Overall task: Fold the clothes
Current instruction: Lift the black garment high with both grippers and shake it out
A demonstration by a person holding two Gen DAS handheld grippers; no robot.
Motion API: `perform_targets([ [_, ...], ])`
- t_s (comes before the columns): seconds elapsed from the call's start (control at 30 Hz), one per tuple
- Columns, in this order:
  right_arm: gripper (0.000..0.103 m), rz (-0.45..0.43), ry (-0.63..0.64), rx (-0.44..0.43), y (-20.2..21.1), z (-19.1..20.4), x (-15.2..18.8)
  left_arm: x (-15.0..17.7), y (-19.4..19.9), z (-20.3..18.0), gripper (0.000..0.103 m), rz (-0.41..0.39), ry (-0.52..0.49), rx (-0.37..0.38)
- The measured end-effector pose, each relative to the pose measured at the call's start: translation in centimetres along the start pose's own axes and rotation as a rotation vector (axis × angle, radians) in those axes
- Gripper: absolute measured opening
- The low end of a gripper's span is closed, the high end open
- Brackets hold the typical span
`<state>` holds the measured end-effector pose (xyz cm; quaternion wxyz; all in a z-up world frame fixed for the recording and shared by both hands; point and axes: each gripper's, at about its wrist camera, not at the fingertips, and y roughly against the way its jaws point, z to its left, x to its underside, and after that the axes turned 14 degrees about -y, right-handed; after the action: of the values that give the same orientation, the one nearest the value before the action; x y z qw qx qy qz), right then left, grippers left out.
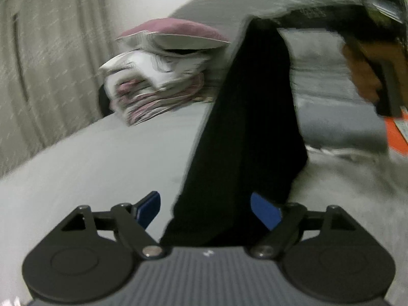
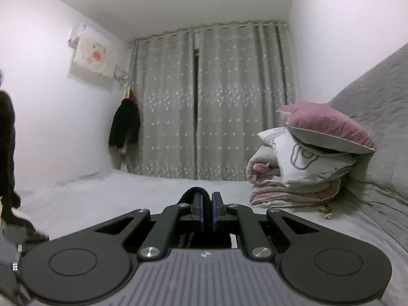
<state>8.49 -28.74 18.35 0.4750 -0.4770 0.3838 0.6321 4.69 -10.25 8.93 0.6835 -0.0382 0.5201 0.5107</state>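
Pillow stack [image 2: 306, 158] beside black garment [image 1: 244, 127].

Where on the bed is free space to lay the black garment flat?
The bare grey bed sheet between the curtain and the right gripper is free. The stack of bedding with a pink pillow crowds the headboard side. The black garment hangs between the left gripper's open fingers.

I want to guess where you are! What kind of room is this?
Most likely a bedroom: there's a bed with a stack of pillows and folded quilts, and long grey curtains across the window.
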Motion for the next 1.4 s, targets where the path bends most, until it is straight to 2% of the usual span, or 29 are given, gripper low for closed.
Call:
perform_targets([
  [0.1, 0.009, -0.027, -0.042, -0.006, 0.6, -0.4, -0.7, -0.5, -1.5, -2.2, 0.091, 0.008, -0.083, -0.022],
  [0.17, 0.009, -0.042, -0.051, -0.019, 1.1, -0.3, -1.1, -0.5, -2.9, -3.0, 0.082, 0.023, -0.081, -0.032],
  [0.2, 0.009, -0.049, -0.050, -0.025, 1.2, -0.2, -1.3, -0.5, -3.5, -3.1, 0.065, 0.036, -0.069, -0.029],
  [0.23, 0.009, -0.054, -0.048, -0.030, 1.3, -0.1, -1.5, -0.5, -4.0, -3.1, 0.040, 0.050, -0.054, -0.023],
  [0.27, 0.009, -0.058, -0.046, -0.034, 1.4, 0.0, -1.6, -0.5, -4.3, -2.9, 0.026, 0.062, -0.029, -0.019],
  [0.3, 0.009, -0.059, -0.043, -0.037, 1.5, 0.1, -1.6, -0.5, -4.5, -2.5, 0.007, 0.072, 0.002, -0.018],
  [0.37, 0.009, -0.053, -0.038, -0.026, 1.3, 0.0, -1.5, -0.5, -4.4, -1.4, 0.007, 0.075, 0.075, -0.026],
  [0.5, 0.009, -0.018, -0.045, 0.036, 0.4, -0.9, -0.8, -0.3, -1.7, 2.5, 0.007, -0.005, 0.277, -0.069],
  [0.57, 0.009, -0.003, -0.055, 0.058, 0.0, -1.2, -0.5, 0.1, -0.5, 3.9, 0.007, -0.029, 0.337, -0.076],
  [0.77, 0.009, 0.003, -0.005, 0.042, -0.3, 0.1, 0.2, 1.0, 2.3, 5.4, 0.007, -0.039, 0.384, -0.168],
  [1.0, 0.009, 0.083, 0.110, 0.046, -1.9, 1.9, 2.8, 1.4, 6.6, 7.6, 0.006, -0.050, 0.426, -0.264],
  [1.13, 0.009, 0.109, 0.155, 0.041, -2.5, 3.2, 4.3, 2.3, 8.7, 8.7, 0.006, -0.057, 0.448, -0.284],
  [1.4, 0.009, 0.053, 0.113, -0.015, -1.8, 5.8, 4.7, 4.4, 12.8, 9.8, 0.006, -0.038, 0.485, -0.303],
])
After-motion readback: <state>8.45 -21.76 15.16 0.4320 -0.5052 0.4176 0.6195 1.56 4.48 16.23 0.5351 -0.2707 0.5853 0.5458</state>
